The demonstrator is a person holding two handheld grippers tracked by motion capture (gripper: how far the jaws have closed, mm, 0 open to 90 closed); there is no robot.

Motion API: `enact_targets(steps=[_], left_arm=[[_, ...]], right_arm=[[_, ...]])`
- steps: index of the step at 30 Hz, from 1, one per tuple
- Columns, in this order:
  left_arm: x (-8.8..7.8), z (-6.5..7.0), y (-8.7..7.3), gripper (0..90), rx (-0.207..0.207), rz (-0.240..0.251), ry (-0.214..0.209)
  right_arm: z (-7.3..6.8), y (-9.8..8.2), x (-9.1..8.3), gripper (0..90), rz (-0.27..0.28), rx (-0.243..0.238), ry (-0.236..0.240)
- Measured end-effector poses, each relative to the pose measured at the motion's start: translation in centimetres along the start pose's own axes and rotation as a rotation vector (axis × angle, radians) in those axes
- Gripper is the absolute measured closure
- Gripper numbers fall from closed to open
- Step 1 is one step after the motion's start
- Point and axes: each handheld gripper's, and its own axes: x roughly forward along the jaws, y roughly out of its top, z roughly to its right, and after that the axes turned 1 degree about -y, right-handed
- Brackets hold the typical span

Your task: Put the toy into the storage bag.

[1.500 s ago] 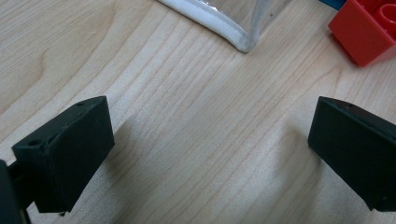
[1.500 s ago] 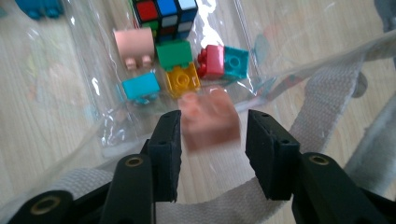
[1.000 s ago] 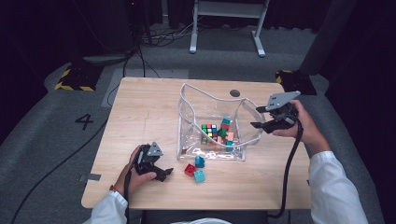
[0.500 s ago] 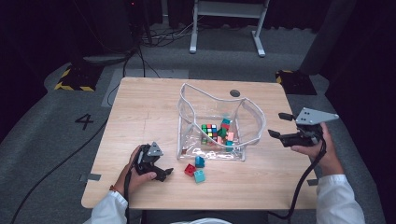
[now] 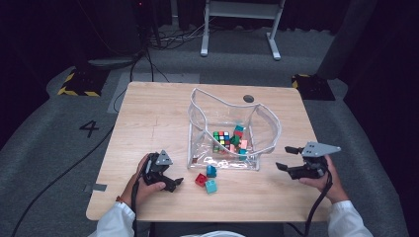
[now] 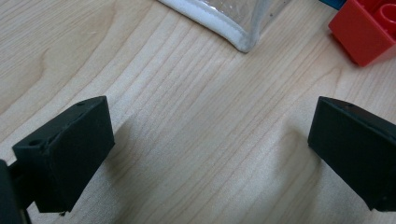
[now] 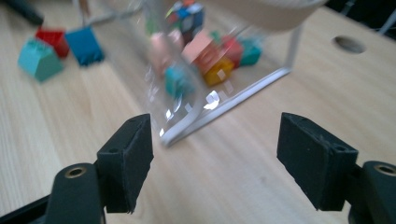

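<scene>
A clear plastic bag [image 5: 267,128] with white trim stands open in the middle of the table and holds several coloured blocks and a puzzle cube [image 5: 221,138]. In front of it lie a red brick [image 5: 200,179], a blue brick [image 5: 211,171] and a teal brick [image 5: 211,186]. My left gripper [image 5: 175,183] rests left of the bricks, open over bare wood [image 6: 205,149], with the red brick [image 6: 369,32] at the far right. My right gripper [image 5: 286,158] is low, right of the bag, and open. Its jaws have just been opening, then closing a little. Nothing is between them [image 7: 215,163], and the bag's corner [image 7: 187,116] lies ahead.
A round hole [image 5: 248,98] is in the tabletop behind the bag. A white metal stand [image 5: 237,24] and cables lie on the floor beyond the table. The table's right edge [image 5: 316,163] runs close under my right hand.
My right gripper has come away from the bag's right rim and moved down toward the near right of the table, its jaws wider. The left gripper has stayed put.
</scene>
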Motion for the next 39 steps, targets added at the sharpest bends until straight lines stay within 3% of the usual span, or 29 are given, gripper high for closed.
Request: enact_targets(steps=[10, 14, 17, 20, 23, 25, 27, 28, 30, 31, 33, 34, 39], left_arm=[[0.0, 0.0, 0.0, 0.4, -0.001, 0.0, -0.001], [0.0, 0.0, 0.0, 0.4, 0.0, -0.002, -0.001], [0.0, 0.0, 0.0, 0.4, 0.0, -0.002, 0.0], [0.0, 0.0, 0.0, 0.4, -0.003, -0.001, 0.0], [0.0, 0.0, 0.0, 0.4, -0.003, -0.001, 0.0], [0.0, 0.0, 0.0, 0.4, -0.005, -0.001, -0.004], [0.0, 0.0, 0.0, 0.4, -0.004, -0.001, -0.004], [0.0, 0.0, 0.0, 0.4, -0.004, -0.001, -0.004], [0.0, 0.0, 0.0, 0.4, -0.004, -0.001, -0.004], [0.0, 0.0, 0.0, 0.4, -0.004, -0.001, -0.004], [0.0, 0.0, 0.0, 0.4, -0.004, -0.001, -0.004], [0.0, 0.0, 0.0, 0.4, -0.004, -0.001, -0.004], [0.0, 0.0, 0.0, 0.4, -0.004, -0.001, -0.004]], right_arm=[[-5.0, -2.4, 3.6, 31.7, -0.071, -0.003, 0.144], [-7.1, -2.3, 5.3, 33.0, -0.075, -0.008, 0.205], [-8.6, -1.9, 6.5, 33.2, -0.081, -0.048, 0.225], [-10.4, -1.2, 7.8, 38.8, -0.091, -0.08, 0.26], [-11.2, -0.8, 8.4, 39.0, -0.087, -0.099, 0.269], [-11.9, -0.3, 8.9, 39.1, -0.095, -0.086, 0.284], [-12.6, 0.1, 9.6, 39.1, -0.085, -0.112, 0.29], [-13.1, 0.4, 9.8, 38.9, -0.096, -0.094, 0.297], [-14.1, 1.0, 10.4, 38.5, -0.102, -0.107, 0.307], [-14.5, 1.3, 11.0, 38.1, -0.072, -0.138, 0.324], [-15.5, 1.9, 11.5, 35.7, -0.103, -0.13, 0.335], [-16.0, 2.4, 12.3, 35.1, -0.074, -0.146, 0.329], [-16.4, 3.1, 13.0, 35.0, -0.1, -0.102, 0.301]])
